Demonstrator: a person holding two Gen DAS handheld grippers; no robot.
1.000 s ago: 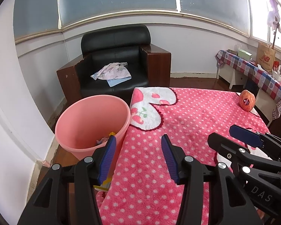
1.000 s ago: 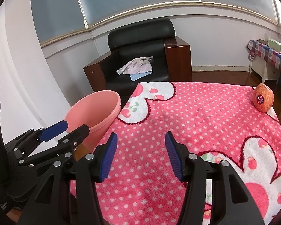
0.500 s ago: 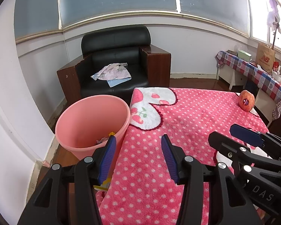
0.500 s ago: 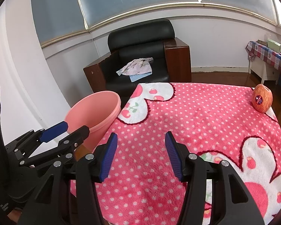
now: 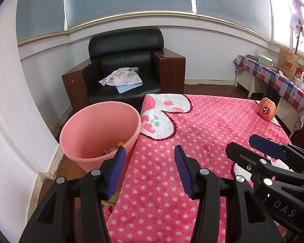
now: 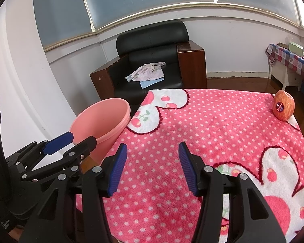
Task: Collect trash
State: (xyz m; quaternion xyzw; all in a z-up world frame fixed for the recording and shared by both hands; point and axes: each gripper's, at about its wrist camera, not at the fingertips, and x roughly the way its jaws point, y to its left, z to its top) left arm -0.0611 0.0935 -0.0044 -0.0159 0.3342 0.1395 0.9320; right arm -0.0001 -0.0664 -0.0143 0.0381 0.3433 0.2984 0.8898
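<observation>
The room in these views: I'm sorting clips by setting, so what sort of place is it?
Probably a lived-in room of a home or small office: a black armchair with cloth on its seat, a table under a pink polka-dot blanket, and a side table with a checked cloth.

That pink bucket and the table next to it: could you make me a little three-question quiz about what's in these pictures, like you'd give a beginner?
1. True or false: the pink bucket stands on the floor beside the table covered by the polka-dot blanket.
2. Which item sits near the blanket's far right corner? A) a bottle B) an apple C) a cup
3. Fill in: neither the left gripper nor the right gripper holds anything; the jaws of both are ____.

Key
1. True; some scraps already lie at the bucket's bottom.
2. B, the apple, with a sticker on it.
3. Open.
</observation>
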